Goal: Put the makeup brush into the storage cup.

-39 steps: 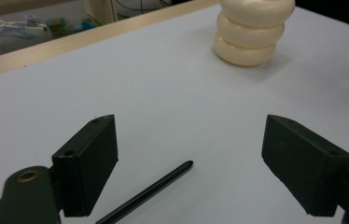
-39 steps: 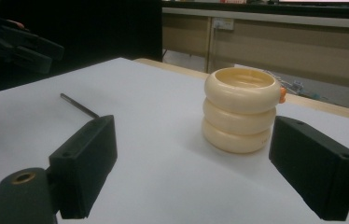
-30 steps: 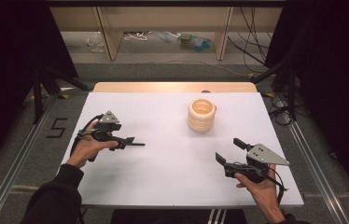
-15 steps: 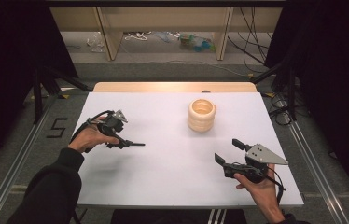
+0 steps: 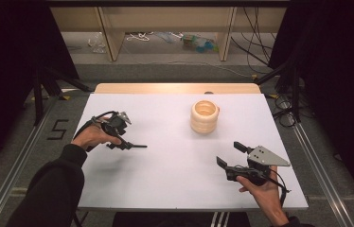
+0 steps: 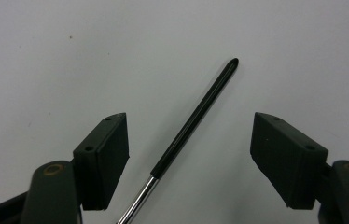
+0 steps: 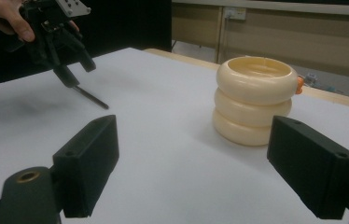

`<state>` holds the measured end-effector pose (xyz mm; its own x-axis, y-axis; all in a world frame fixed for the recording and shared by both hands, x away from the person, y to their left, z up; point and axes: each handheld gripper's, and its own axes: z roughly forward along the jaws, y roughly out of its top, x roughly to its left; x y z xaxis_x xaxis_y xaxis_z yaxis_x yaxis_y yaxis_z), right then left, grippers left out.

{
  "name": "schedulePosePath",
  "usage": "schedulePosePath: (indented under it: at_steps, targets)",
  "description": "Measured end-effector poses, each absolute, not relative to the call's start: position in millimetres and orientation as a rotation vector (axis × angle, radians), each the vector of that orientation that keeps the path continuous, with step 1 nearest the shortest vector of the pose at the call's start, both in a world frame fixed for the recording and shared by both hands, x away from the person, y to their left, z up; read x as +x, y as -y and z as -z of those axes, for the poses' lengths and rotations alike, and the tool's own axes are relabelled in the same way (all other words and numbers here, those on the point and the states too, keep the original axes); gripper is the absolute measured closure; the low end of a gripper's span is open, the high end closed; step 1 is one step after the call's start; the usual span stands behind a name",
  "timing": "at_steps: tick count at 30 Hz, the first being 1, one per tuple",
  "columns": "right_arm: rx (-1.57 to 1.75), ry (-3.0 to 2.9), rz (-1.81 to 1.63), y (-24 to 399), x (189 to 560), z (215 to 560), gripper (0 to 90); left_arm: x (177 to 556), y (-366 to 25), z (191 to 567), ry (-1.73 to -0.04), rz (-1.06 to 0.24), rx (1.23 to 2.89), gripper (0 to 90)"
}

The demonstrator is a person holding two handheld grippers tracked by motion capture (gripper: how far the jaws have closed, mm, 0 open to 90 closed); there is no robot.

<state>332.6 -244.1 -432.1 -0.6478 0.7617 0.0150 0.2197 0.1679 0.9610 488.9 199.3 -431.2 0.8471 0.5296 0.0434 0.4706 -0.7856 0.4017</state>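
Observation:
A thin rod (image 6: 196,116) with a black tip and a bare metal shaft lies on the white table (image 5: 165,179). My left gripper (image 6: 189,140) hangs open above it, tilted down, with the rod running between the two jaws and no pad touching it. From above, the left gripper (image 5: 119,141) is at the table's left with the rod (image 5: 136,146) pointing right. My right gripper (image 5: 228,152) is open and empty at the front right. It faces a cream stack of three rings (image 7: 255,100), which stands some way ahead of it.
The cream ring stack (image 5: 205,117) stands right of centre towards the back, with a small orange piece (image 7: 299,85) on its side. Open white tabletop lies between the two grippers. Beyond the table's wooden far edge (image 5: 175,88) are floor cables and shelf legs.
The left hand has turned its gripper a little to the right and tipped it down over the rod. The rod, the ring stack and the right gripper have stayed put.

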Motion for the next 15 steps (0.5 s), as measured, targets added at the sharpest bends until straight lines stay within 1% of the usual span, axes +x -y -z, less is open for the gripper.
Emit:
schedulePosePath:
  at_steps: [4, 6, 10, 15]
  targets:
    - [0.926, -1.976, -1.494, 245, 333, 432, 17.7, 492, -196, 432, -0.74, -0.201, 2.652, 29.4]
    - [0.926, -1.986, -1.485, 246, 332, 432, 17.8, 496, -196, 438, -0.726, -0.186, 2.714, 28.9]
    - [0.922, -1.993, -1.492, 245, 332, 432, 18.3, 498, -197, 442, -0.72, -0.166, 2.726, 29.3]
    - [0.914, -1.996, -1.514, 243, 333, 433, 18.5, 503, -198, 444, -0.705, -0.172, 2.775, 30.7]
